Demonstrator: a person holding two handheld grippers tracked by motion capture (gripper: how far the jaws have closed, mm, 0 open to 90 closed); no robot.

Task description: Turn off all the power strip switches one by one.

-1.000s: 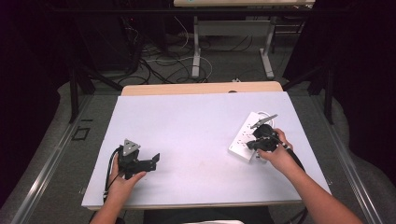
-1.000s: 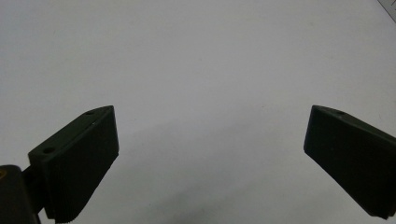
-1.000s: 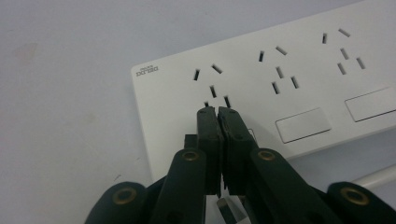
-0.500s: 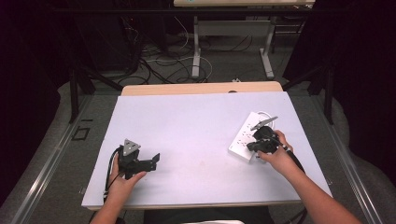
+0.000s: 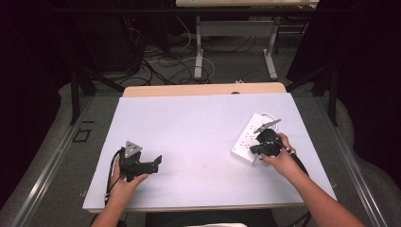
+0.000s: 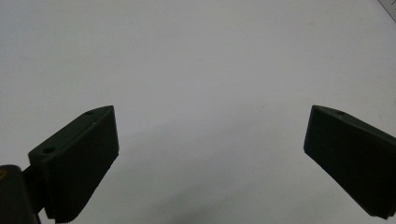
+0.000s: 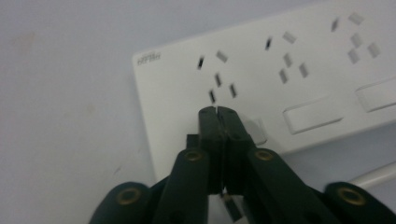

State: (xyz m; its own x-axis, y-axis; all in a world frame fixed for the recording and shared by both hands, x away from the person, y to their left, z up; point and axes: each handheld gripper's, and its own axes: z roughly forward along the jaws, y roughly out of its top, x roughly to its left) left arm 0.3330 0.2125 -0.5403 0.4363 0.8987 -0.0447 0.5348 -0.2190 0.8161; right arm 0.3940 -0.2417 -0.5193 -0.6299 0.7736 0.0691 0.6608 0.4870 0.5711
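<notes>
Nothing moved: right gripper [image 7: 218, 111] closed over power strip [image 7: 299, 79], logo unreadable; left gripper [image 6: 210, 154] wide open.

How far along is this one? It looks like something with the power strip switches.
Nothing reads as finished yet. In hand: the right gripper, jaws shut, has its tips at the end rocker switch of the white power strip. Whether it is pressing, I cannot tell. The other switches sit untouched. The left gripper rests open on the table.
</notes>
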